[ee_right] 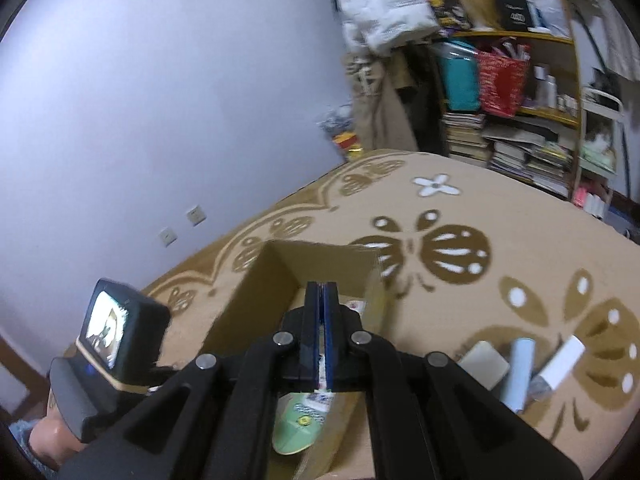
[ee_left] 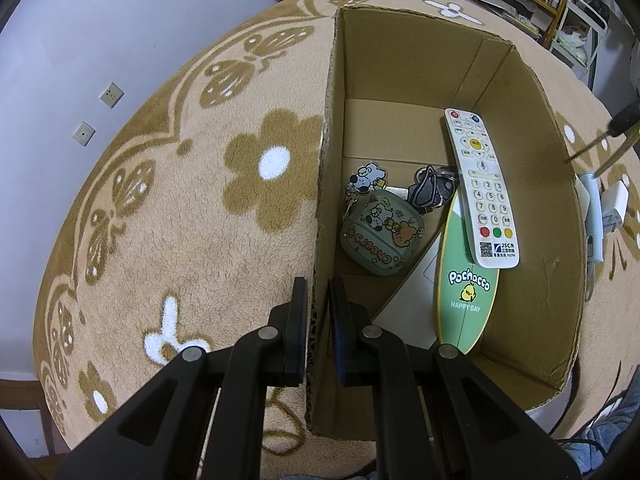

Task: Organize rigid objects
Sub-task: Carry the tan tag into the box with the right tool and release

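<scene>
While the left gripper is pinching the cardboard box wall, the right gripper is hanging clenched and empty above the remote

We see the right gripper, jaws pressed together and empty, above the cardboard box; three small items lie on the flowered blanket beside it.

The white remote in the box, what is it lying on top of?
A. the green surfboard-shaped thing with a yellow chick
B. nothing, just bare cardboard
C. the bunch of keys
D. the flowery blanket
A: in the left wrist view the white remote lies inside the cardboard box with its lower end resting across the green surfboard-shaped thing; the bunch of keys sits beside it.
</scene>
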The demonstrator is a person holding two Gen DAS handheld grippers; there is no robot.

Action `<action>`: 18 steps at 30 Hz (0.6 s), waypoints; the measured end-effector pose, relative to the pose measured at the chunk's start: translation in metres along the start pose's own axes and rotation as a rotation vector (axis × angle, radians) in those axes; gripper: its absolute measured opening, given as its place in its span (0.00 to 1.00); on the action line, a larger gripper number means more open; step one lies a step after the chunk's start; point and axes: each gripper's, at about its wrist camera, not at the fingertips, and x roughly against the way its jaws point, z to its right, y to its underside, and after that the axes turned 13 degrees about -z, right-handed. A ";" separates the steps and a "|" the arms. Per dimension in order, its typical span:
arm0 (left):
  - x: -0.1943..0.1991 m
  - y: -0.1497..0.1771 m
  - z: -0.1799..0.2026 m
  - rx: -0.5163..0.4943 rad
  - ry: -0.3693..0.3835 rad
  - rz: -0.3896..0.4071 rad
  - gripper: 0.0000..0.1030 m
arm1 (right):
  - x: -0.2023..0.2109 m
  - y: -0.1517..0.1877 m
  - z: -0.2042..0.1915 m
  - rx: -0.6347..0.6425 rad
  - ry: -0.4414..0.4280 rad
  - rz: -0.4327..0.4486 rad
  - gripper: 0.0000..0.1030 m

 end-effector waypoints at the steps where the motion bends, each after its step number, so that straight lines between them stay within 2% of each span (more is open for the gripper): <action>1: 0.000 0.000 0.000 -0.001 0.000 0.000 0.11 | -0.003 0.000 -0.006 0.014 -0.010 -0.005 0.03; 8: 0.000 0.000 0.000 0.001 0.004 0.000 0.11 | -0.028 0.008 -0.030 0.076 -0.004 -0.074 0.03; 18: 0.000 0.000 -0.001 0.003 0.007 0.001 0.11 | -0.062 0.023 -0.020 0.080 0.055 -0.169 0.03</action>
